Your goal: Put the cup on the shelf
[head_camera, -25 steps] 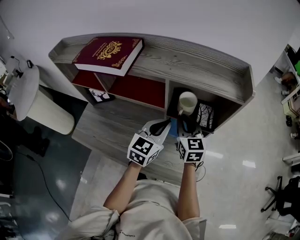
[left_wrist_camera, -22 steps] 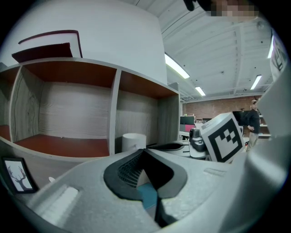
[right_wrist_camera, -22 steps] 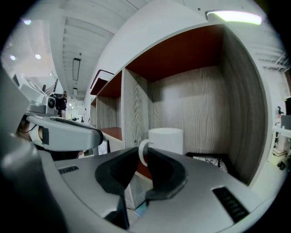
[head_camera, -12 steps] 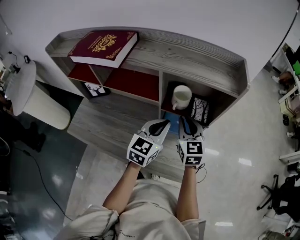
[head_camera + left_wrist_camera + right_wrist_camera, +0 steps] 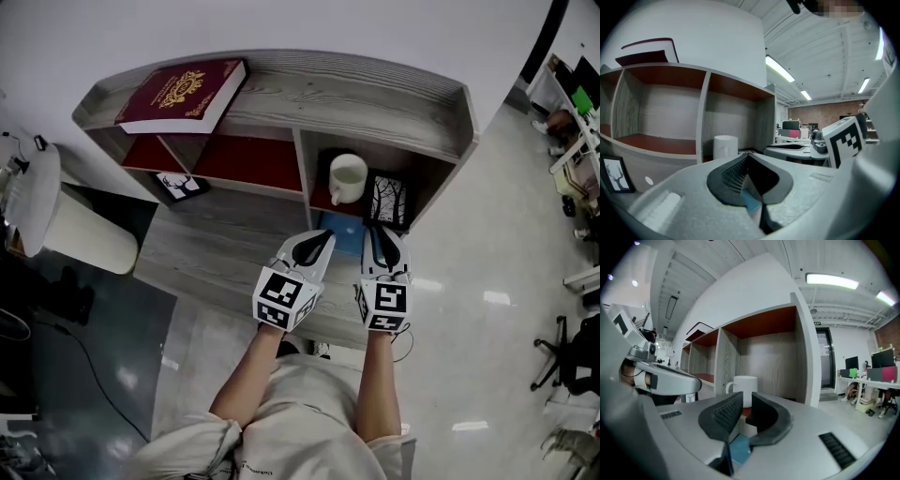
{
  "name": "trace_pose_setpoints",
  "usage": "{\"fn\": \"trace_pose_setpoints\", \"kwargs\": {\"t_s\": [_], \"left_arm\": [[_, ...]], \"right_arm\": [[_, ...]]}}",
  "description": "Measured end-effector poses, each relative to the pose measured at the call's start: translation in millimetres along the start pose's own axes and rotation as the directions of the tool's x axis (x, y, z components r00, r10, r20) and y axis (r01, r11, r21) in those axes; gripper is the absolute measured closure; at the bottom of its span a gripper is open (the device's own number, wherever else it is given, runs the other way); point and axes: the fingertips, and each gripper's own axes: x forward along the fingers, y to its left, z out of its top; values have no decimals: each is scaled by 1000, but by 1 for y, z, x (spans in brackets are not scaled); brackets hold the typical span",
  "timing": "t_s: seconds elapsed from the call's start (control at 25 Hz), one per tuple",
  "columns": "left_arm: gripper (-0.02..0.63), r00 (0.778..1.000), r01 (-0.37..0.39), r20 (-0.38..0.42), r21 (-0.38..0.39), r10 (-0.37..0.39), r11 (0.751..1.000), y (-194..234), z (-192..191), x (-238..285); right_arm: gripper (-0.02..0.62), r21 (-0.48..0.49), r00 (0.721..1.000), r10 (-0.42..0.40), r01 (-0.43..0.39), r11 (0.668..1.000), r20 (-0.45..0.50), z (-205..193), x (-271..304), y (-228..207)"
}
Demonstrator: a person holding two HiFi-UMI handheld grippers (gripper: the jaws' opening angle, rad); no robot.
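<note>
Cup [image 5: 348, 177] is standing upright in the right-hand compartment of the shelf [image 5: 375, 103], beside a small picture [image 5: 386, 201]. We are holding our right gripper [image 5: 378, 234] near it, jaws slightly apart and empty. Our left gripper [image 5: 322, 239] is hovering alongside, jaws together on nothing.

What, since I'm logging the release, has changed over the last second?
The right gripper pulled back from the right compartment of the shelf and now stands clear of the white mug, jaws slightly apart and empty. The mug stayed upright in that compartment, the left gripper shut and empty, the red book on top.
</note>
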Motion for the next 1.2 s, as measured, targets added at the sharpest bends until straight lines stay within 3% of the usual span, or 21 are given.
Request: {"fn": "trace_pose_setpoints", "kwargs": {"t_s": [0.28,0.76,0.96,1.2], "left_arm": [[597,998,55,5,36,-56,998,-8,14,-16],[595,997,68,20,19,-69,997,4,13,-85],[595,997,64,44,-29,-63,998,7,10,-107],[595,996,63,63,-39,-61,997,8,-5,-142]], "right_arm": [[534,49,997,-76,75,996,15,15,-25,-7],[543,52,992,-124,123,991,9,20,-67,47],[550,35,990,-144,144,989,-7,17,-95,64],[570,70,988,-150,148,986,24,11,-118,83]]}}
